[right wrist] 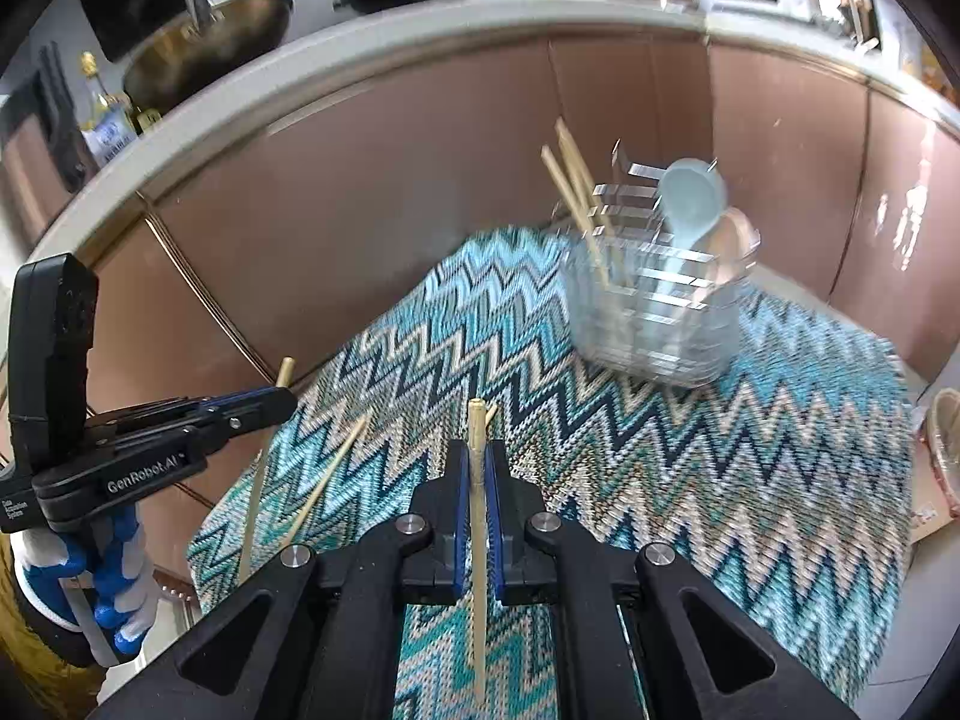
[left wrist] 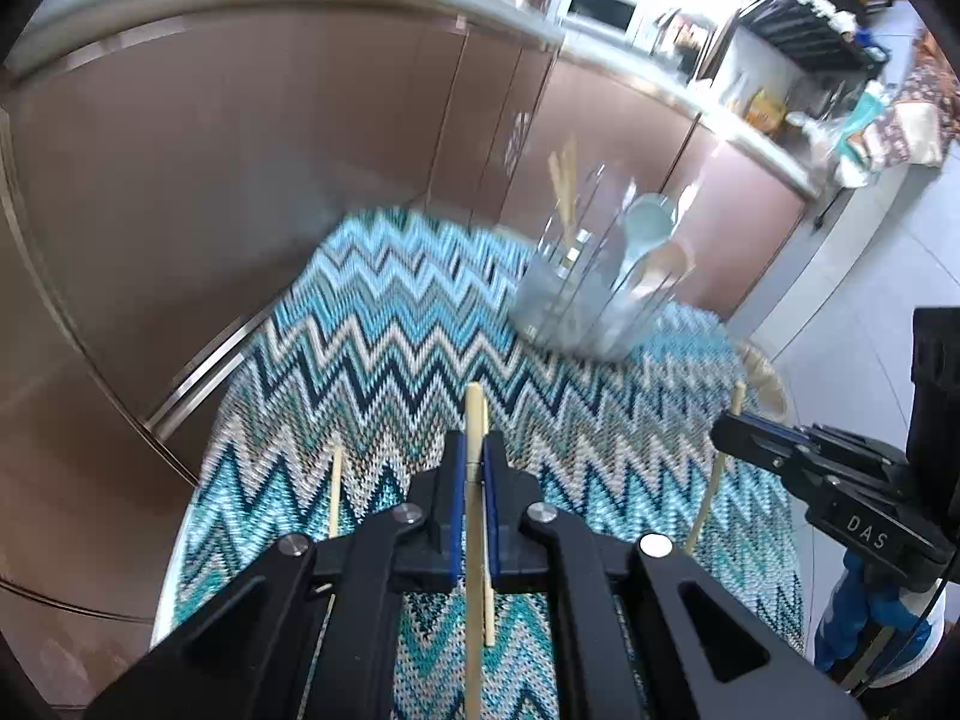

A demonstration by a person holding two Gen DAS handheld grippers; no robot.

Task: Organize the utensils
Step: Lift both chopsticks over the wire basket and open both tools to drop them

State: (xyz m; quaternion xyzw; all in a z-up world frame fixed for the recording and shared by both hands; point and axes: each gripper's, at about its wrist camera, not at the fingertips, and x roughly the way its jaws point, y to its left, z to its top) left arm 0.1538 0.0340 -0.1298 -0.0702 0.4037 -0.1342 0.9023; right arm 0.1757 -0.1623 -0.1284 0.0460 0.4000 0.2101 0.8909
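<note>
My left gripper (left wrist: pixel 474 456) is shut on a wooden chopstick (left wrist: pixel 475 414) and holds it above the zigzag cloth (left wrist: pixel 390 324). My right gripper (right wrist: pixel 477 462) is shut on another chopstick (right wrist: pixel 477 420). Each gripper shows in the other's view, the right one (left wrist: pixel 729 429) and the left one (right wrist: pixel 282 399). A clear utensil holder (right wrist: pixel 654 306) stands at the far side of the cloth with chopsticks (right wrist: pixel 570 180), a pale blue spoon (right wrist: pixel 690 198) and a wooden spoon in it; it also shows in the left wrist view (left wrist: pixel 588 294). A loose chopstick (right wrist: pixel 327 474) lies on the cloth.
Brown cabinet fronts (right wrist: pixel 420 180) under a grey counter (right wrist: pixel 360 42) curve behind the table. A wok (right wrist: pixel 210 36) and bottles (right wrist: pixel 102 114) stand on the counter. A woven basket (right wrist: pixel 942 438) sits off the cloth's right edge.
</note>
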